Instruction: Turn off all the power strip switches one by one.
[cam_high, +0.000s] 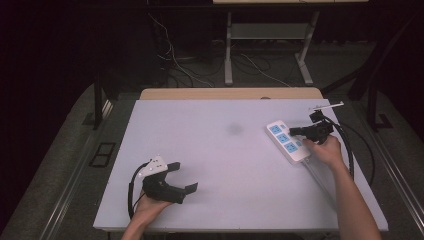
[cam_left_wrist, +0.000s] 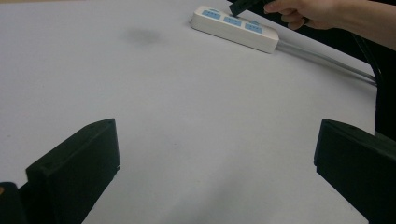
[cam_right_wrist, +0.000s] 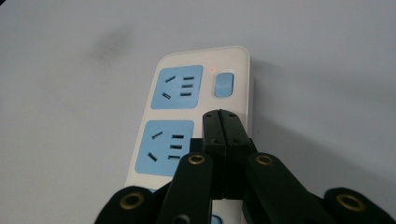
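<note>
A white power strip (cam_high: 287, 140) with blue sockets lies at the right of the table, its grey cord running toward the front edge. In the right gripper view the power strip (cam_right_wrist: 196, 112) shows a blue switch (cam_right_wrist: 223, 84) with a small red light beside it. My right gripper (cam_right_wrist: 221, 114) is shut, jaws pressed together with nothing between them, its tip hovering just short of the switch. It sits over the strip's near end in the high view (cam_high: 296, 132). My left gripper (cam_high: 181, 177) rests open on the front left of the table, far from the power strip (cam_left_wrist: 234, 28).
A faint dark smudge (cam_high: 233, 129) marks the white table (cam_high: 210, 165) near its middle. A wooden strip (cam_high: 230, 93) runs along the far edge. Black cables (cam_high: 357, 150) trail off the right side. Table legs and wires stand on the floor behind.
</note>
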